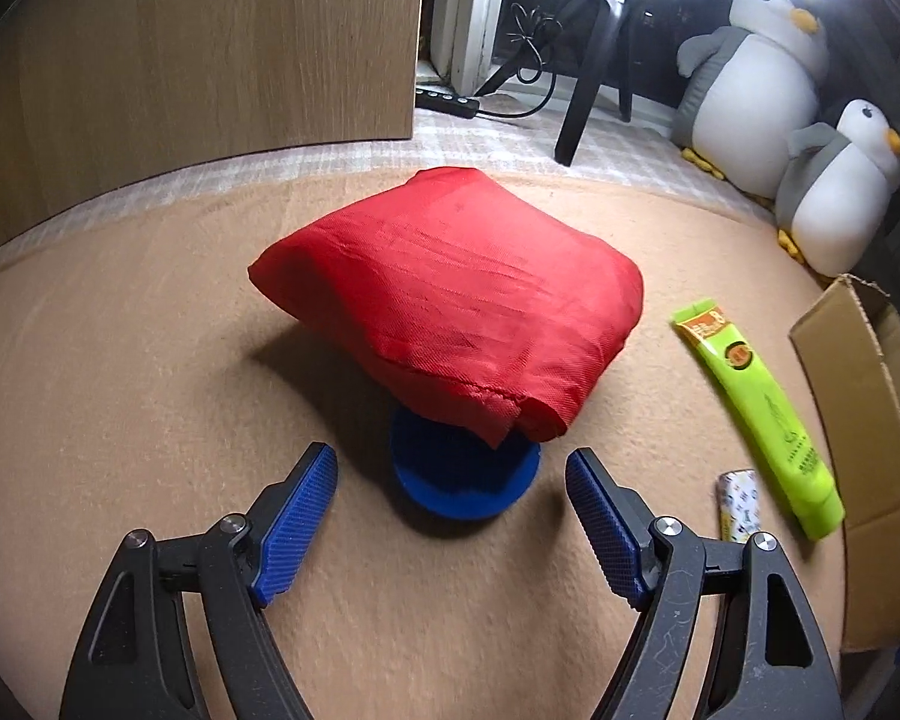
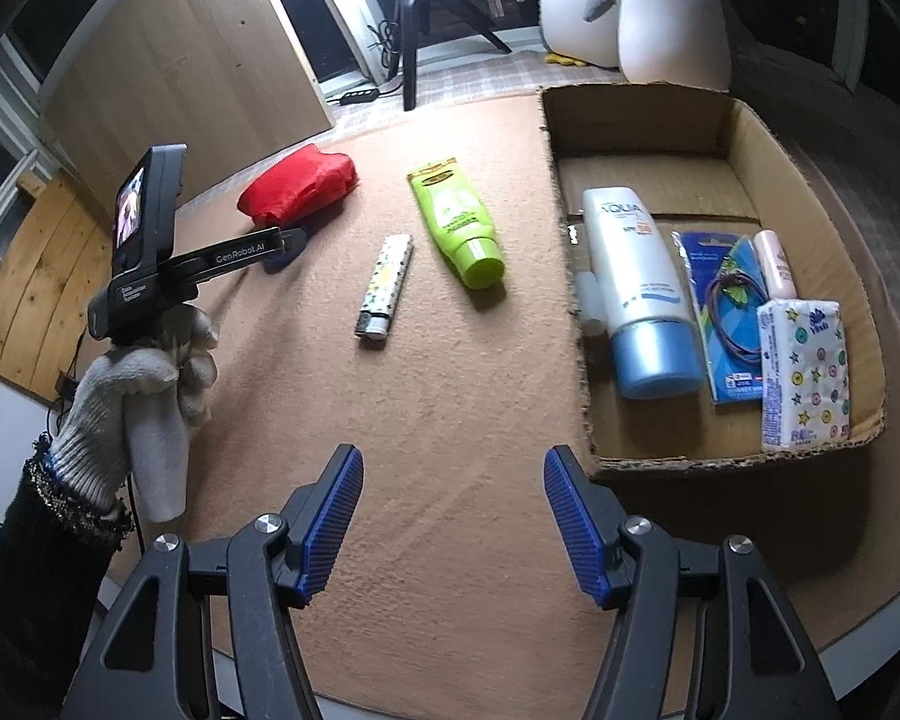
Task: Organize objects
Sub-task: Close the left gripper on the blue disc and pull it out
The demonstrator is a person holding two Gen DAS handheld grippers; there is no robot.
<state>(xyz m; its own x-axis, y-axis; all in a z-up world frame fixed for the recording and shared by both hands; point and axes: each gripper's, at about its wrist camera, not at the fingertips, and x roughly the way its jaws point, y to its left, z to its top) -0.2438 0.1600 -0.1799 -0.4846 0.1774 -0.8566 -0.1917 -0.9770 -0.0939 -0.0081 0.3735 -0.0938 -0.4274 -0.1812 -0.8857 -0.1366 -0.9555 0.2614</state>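
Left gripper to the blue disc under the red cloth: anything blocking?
Partly. The red cloth bundle lies on the blue disc's far half. Its near edge shows, bare mat before the open left gripper.

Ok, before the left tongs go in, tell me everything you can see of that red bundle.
The red cloth bundle looks like thin woven fabric, folded into a puffy, creased, cushion-like shape with a loose frayed flap at its near corner. It lies on the tan mat, its near edge resting over a round blue object that is partly hidden under it. The left tongs are open just short of it, not touching. Whether anything is wrapped inside cannot be told.
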